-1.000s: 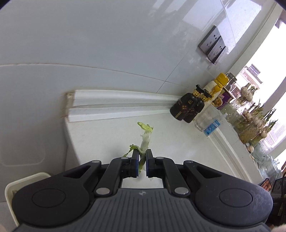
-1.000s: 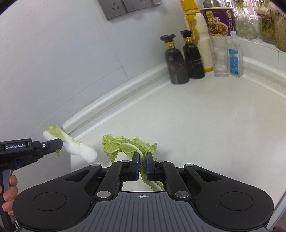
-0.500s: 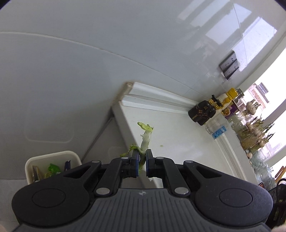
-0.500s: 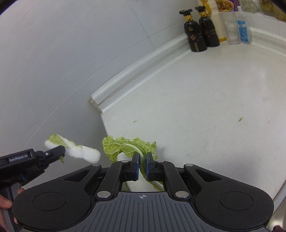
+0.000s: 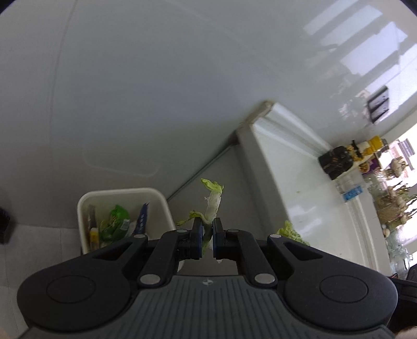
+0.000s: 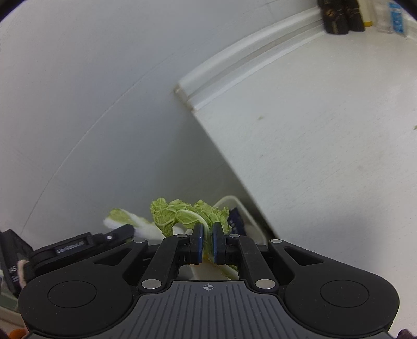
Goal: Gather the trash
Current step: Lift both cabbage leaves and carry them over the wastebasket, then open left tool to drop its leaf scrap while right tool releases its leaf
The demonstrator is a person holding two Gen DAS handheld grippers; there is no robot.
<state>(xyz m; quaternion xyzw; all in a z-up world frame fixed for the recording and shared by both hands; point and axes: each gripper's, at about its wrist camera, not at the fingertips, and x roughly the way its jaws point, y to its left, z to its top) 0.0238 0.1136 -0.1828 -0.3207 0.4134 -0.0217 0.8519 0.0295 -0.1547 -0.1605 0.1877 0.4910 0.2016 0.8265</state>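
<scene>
My left gripper point(image 5: 207, 229) is shut on a white cabbage stalk point(image 5: 213, 206) with a green tip, held in the air past the end of the counter point(image 5: 307, 198). A white trash bin point(image 5: 156, 200) with wrappers inside stands on the floor just left of it. My right gripper point(image 6: 207, 234) is shut on a crinkled green cabbage leaf point(image 6: 182, 216), also off the counter's end, above the bin's rim point(image 6: 234, 201). In the right wrist view the left gripper point(image 6: 122, 232) and its stalk point(image 6: 140, 226) sit close on the left. A bit of the leaf point(image 5: 290, 232) shows in the left wrist view.
A white wall fills the background in both views. Dark bottles point(image 5: 336, 161) point(image 6: 336, 15), a yellow-capped bottle and jars stand at the counter's far end by a window. Small green crumbs point(image 6: 260, 118) lie on the counter. A raised white ledge point(image 6: 247, 60) runs along the wall.
Both grippers have moved off the counter toward its end and slightly down, carrying the stalk and the leaf. The trash bin has come into view below them.
</scene>
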